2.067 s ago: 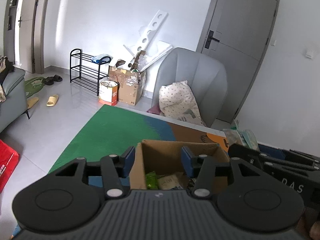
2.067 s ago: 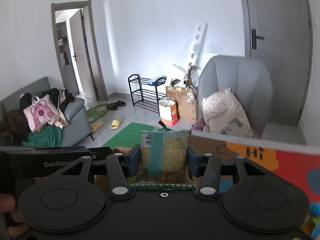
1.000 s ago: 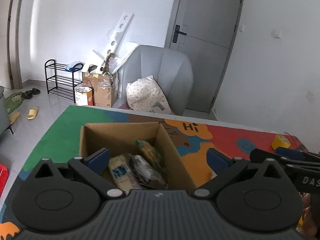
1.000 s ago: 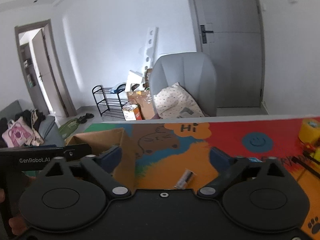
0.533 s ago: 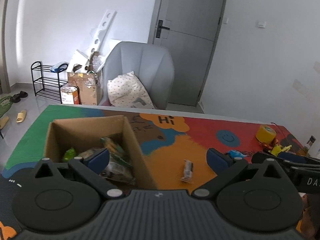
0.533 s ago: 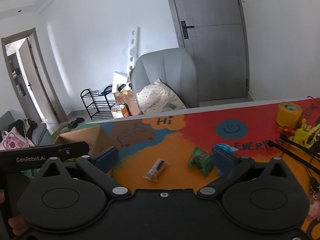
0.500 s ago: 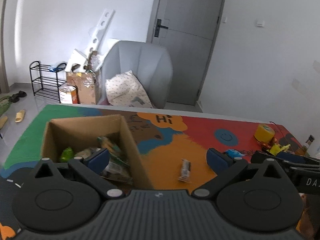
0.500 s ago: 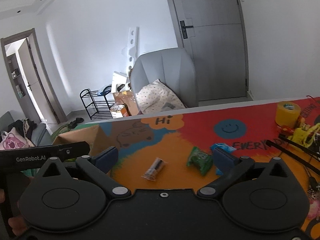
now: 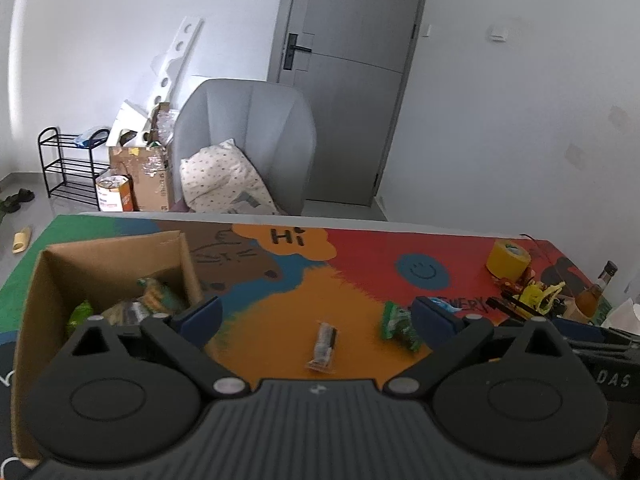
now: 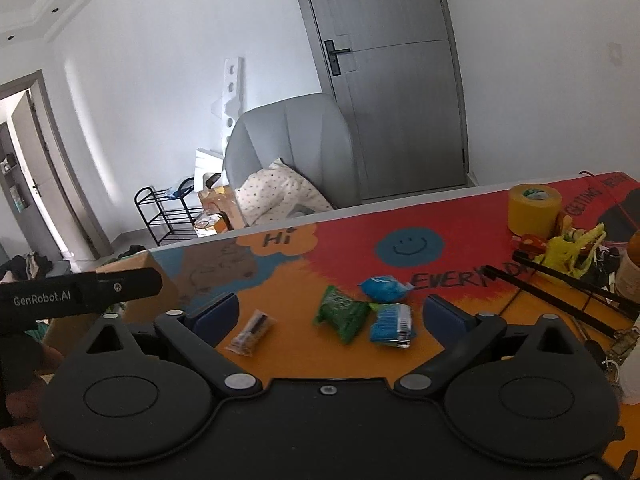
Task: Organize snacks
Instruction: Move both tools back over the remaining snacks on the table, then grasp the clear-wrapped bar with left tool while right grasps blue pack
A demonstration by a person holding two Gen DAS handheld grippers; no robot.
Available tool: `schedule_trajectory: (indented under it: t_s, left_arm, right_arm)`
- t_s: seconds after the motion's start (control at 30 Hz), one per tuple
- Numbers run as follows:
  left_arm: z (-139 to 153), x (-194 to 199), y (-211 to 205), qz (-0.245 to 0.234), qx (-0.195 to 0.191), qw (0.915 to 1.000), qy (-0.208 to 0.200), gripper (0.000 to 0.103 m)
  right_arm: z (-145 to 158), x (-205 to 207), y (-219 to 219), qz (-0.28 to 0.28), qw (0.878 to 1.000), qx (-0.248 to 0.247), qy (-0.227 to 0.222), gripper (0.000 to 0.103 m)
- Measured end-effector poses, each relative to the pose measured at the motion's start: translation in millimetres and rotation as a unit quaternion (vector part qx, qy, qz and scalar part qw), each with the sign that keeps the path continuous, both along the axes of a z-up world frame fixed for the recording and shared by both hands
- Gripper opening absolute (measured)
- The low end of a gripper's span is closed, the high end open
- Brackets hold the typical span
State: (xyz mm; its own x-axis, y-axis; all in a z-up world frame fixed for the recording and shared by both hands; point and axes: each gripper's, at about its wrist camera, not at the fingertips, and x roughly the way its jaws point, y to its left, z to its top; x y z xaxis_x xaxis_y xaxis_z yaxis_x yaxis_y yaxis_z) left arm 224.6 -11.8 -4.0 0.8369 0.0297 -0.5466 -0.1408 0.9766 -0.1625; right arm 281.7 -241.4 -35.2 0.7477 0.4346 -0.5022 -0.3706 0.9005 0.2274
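A cardboard box (image 9: 108, 256) at the table's left holds several snack packets. On the orange part of the mat lie a small clear-wrapped dark snack bar (image 9: 323, 345), also in the right wrist view (image 10: 253, 332), a green packet (image 10: 342, 312), a round blue packet (image 10: 383, 283) and a blue striped packet (image 10: 391, 325). My left gripper (image 9: 316, 314) is open and empty above the bar. My right gripper (image 10: 331, 314) is open and empty, with the green and blue packets between and just beyond its fingers.
A yellow tape roll (image 10: 534, 209), yellow and red clutter (image 10: 568, 250), black rods and a bottle (image 9: 592, 292) crowd the table's right end. A grey armchair with a pillow (image 9: 248, 152) stands behind the table. The box edge (image 10: 136, 264) is at the left.
The right gripper has let go of the green-striped packet it held over the box. Both grippers opened and swung right, from the box to the loose snacks on the mat.
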Motion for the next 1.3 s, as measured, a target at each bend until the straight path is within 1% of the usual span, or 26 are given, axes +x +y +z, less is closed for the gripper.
schedule_trajectory:
  t_s: [0.1, 0.17, 0.2, 0.27, 0.37, 0.47, 0.63, 0.77, 0.9, 1.0, 1.1, 1.17, 1.3]
  left_arm:
    - [-1.5, 5.4, -8.8, -0.006, 0.005, 1.0000, -0.002, 0.098]
    - [-3.3, 10.4, -14.6, -0.012, 0.007, 0.9999, 0.000, 0.093]
    - [-5.1, 13.7, -17.6, -0.016, 0.007, 0.9999, 0.003, 0.092]
    - [-8.8, 19.8, -22.1, -0.020, 0.005, 0.9997, 0.009, 0.084]
    - [-16.4, 31.2, -29.0, -0.026, 0.004, 0.9994, 0.022, 0.076]
    - [-26.1, 42.7, -34.9, -0.028, 0.005, 0.9990, 0.035, 0.071]
    - [-42.1, 58.9, -40.0, -0.022, 0.011, 0.9982, 0.054, 0.067]
    - [-54.7, 70.6, -40.1, -0.015, 0.014, 0.9972, 0.072, 0.061]
    - [-68.1, 81.8, -39.2, -0.007, 0.019, 0.9957, 0.090, 0.057]
    - [-75.0, 87.7, -39.3, 0.001, 0.022, 0.9952, 0.095, 0.055]
    - [-82.6, 94.0, -38.0, 0.010, 0.025, 0.9943, 0.103, 0.051]
    - [-87.3, 97.9, -36.9, 0.011, 0.023, 0.9935, 0.111, 0.047]
    - [-95.3, 101.4, -37.7, 0.008, 0.025, 0.9920, 0.123, 0.045]
  right_arm:
    - [-5.0, 6.1, -5.5, -0.002, 1.000, 0.002, 0.008, 0.091]
    - [-9.2, 10.5, -8.4, -0.004, 1.000, 0.001, 0.013, 0.085]
    - [-11.5, 12.9, -10.1, -0.005, 1.000, 0.002, 0.016, 0.083]
    - [-17.0, 18.4, -13.3, -0.007, 1.000, 0.003, 0.024, 0.078]
    - [-24.6, 27.1, -18.0, -0.012, 0.999, 0.004, 0.035, 0.074]
    - [-32.3, 36.3, -22.0, -0.014, 0.999, 0.006, 0.046, 0.070]
    - [-43.2, 51.1, -24.2, -0.014, 0.998, 0.007, 0.062, 0.068]
    - [-54.1, 62.6, -21.8, -0.010, 0.997, 0.007, 0.072, 0.068]
    - [-65.0, 75.0, -19.5, -0.011, 0.996, 0.006, 0.085, 0.066]
    - [-69.9, 81.2, -13.5, -0.015, 0.997, -0.017, 0.077, 0.065]
    - [-73.9, 87.9, -11.2, -0.011, 0.996, -0.012, 0.084, 0.064]
    - [-77.3, 91.4, -9.2, -0.013, 0.996, -0.014, 0.087, 0.064]
    - [-83.2, 94.6, -5.9, -0.012, 0.995, -0.015, 0.094, 0.063]
